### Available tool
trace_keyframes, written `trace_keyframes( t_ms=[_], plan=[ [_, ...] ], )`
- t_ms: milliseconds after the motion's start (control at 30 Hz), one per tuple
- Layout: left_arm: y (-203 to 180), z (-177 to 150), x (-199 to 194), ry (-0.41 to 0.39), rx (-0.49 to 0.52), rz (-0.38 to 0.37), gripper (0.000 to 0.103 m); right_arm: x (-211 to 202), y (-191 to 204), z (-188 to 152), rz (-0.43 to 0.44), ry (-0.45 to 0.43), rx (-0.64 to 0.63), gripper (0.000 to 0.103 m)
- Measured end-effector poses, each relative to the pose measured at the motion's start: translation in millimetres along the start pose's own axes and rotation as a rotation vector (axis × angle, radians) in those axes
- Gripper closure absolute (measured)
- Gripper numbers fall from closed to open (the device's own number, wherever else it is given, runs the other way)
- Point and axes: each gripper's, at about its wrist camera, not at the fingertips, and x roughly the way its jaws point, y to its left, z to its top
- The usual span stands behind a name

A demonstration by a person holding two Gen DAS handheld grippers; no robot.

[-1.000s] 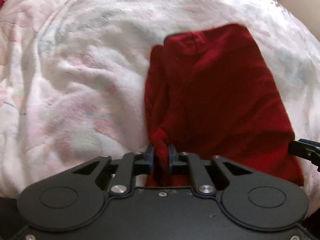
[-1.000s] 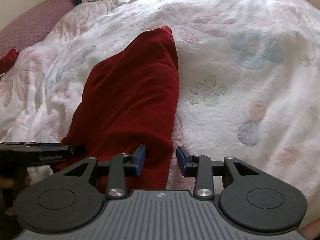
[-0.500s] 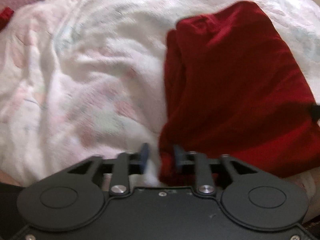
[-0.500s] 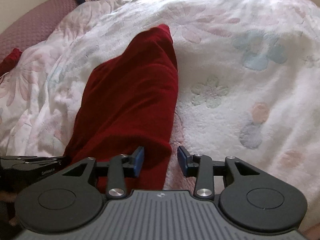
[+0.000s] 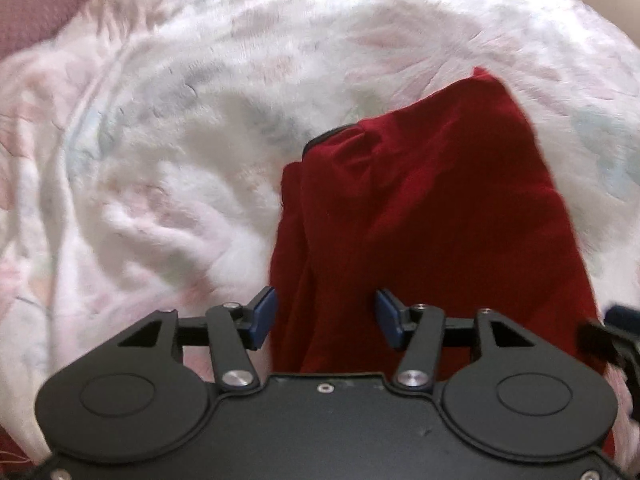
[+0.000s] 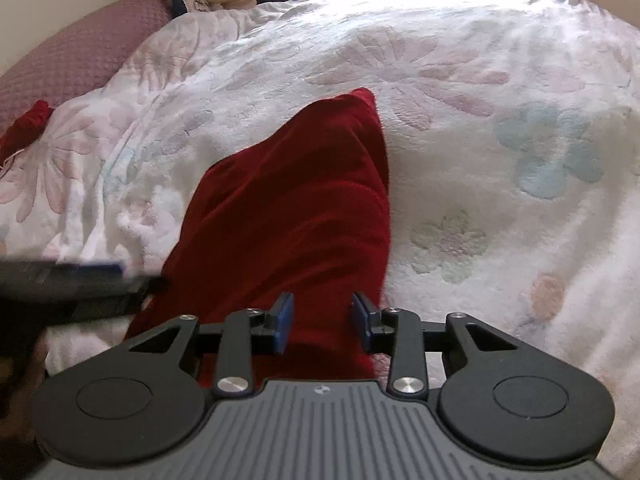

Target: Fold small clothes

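dark red soft velvety folded garment [image 5: 432,216] lying on white floral fleece blanket [image 5: 168,152] | left gripper [image 5: 325,314] spreading, pinching nothing | right gripper [image 6: 322,322] narrowing, straddling the garment's near hem | limp, light: pinching hem corners

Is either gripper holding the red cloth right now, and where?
No. The left gripper, jaws opening, and the right gripper, jaws closing, straddle the red cloth's near edge without pinching.
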Motion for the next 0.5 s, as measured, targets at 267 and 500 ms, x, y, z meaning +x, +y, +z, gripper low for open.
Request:
trace_keyframes(
  t_ms=[267, 500],
  plan=[
    [3, 6, 14, -0.058, -0.020, -0.085, 0.081, 17, -11, 9, -0.052, 0.015, 0.024, 0.060],
    [3, 0, -14, -0.157, -0.049, -0.036, 0.093, 30, 2, 17, -0.098, 0.030, -0.020, 0.060]
  ],
)
